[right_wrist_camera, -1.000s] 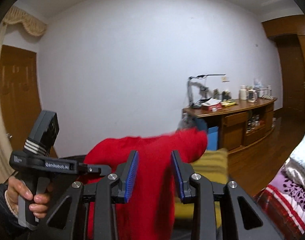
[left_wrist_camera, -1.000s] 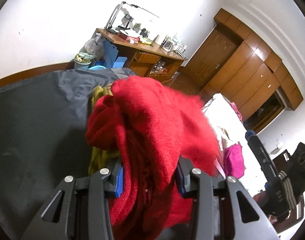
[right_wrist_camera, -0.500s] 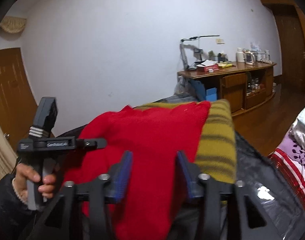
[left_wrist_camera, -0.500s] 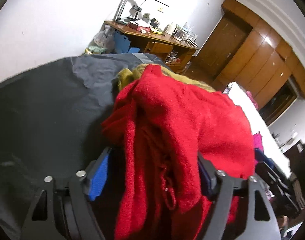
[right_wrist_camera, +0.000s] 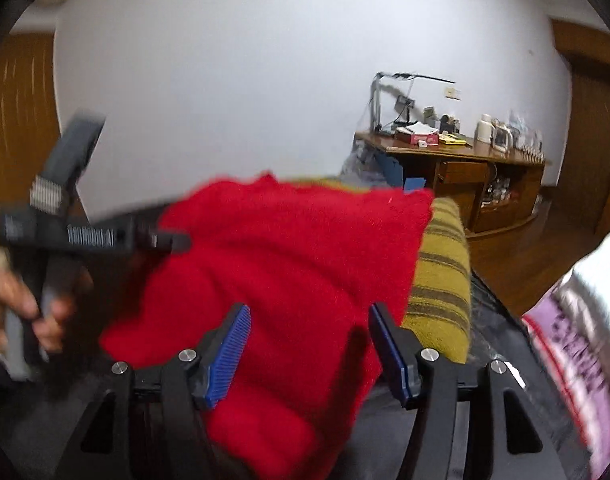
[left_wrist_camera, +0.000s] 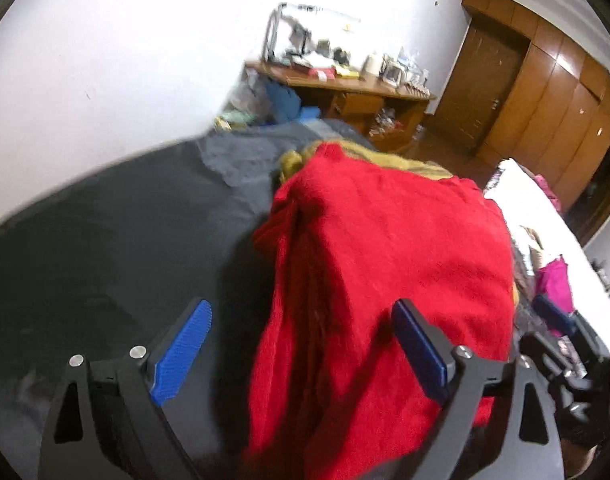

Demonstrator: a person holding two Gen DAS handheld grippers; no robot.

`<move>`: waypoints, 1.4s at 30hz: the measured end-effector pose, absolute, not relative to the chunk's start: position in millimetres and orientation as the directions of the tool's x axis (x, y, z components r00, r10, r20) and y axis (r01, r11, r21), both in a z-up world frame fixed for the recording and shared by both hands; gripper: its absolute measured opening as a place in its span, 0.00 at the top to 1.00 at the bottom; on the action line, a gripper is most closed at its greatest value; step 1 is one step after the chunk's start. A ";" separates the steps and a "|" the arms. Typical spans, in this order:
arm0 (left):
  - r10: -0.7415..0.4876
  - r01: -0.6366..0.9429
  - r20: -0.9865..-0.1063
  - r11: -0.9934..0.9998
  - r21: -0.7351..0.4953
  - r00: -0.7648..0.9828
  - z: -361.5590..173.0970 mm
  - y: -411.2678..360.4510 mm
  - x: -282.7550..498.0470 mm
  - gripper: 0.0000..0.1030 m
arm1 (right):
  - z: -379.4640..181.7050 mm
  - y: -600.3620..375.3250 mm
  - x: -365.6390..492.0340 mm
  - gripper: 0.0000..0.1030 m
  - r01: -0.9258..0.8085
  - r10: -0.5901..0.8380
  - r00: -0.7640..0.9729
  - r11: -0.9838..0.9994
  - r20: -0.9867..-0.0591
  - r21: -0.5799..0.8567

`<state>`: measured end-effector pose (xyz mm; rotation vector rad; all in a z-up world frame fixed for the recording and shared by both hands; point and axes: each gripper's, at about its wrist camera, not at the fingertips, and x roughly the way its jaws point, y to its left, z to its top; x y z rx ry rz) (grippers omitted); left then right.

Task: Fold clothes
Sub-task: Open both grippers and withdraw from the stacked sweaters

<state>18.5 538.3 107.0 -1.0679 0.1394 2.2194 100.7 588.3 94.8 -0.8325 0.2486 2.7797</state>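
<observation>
A folded red sweater (left_wrist_camera: 385,264) lies on a mustard striped garment (right_wrist_camera: 441,280), both on the dark grey sheet (left_wrist_camera: 105,240). My left gripper (left_wrist_camera: 301,307) is open wide, its blue pads (left_wrist_camera: 185,344) apart, and the sweater's near edge lies loose between them. My right gripper (right_wrist_camera: 310,309) is open too, with the red sweater (right_wrist_camera: 289,264) between its spread fingers but not clamped. In the right wrist view the left gripper's body (right_wrist_camera: 73,232) shows at the sweater's left edge, held by a hand (right_wrist_camera: 25,308). The right gripper (left_wrist_camera: 561,344) shows low right in the left wrist view.
A wooden desk (right_wrist_camera: 465,168) crowded with small items stands against the white wall beyond the sheet. A wooden wardrobe (left_wrist_camera: 545,92) fills the far right. A white bed (left_wrist_camera: 545,248) with pink and patterned clothes (right_wrist_camera: 577,340) lies to the right.
Both grippers have opened and let go of the red sweater. It has come down flat onto the striped garment, and both grippers have drawn back toward its near edge.
</observation>
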 end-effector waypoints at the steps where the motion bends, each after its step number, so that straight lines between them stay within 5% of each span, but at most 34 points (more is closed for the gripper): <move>1: 0.516 -0.606 -0.717 -0.779 -0.164 -0.470 111.4 535.4 30.7 0.00 | 97.1 586.9 107.0 0.24 -0.279 0.176 -0.817 -0.954 -0.550 0.109; 2: 0.513 -0.605 -0.704 -0.782 -0.148 -0.492 115.8 532.6 42.9 0.00 | 99.4 585.4 113.3 0.18 -0.292 0.184 -0.820 -0.949 -0.542 0.122; 13: 0.457 -0.569 -0.667 -0.820 -0.060 -0.589 125.9 522.3 129.9 0.00 | 96.1 555.1 140.2 0.18 -0.326 0.187 -0.804 -0.932 -0.564 0.156; 42: 0.447 -0.603 -0.721 -0.796 -0.050 -0.530 107.1 540.8 132.7 0.00 | 88.9 539.8 145.6 0.18 -0.347 0.207 -0.799 -0.926 -0.564 0.151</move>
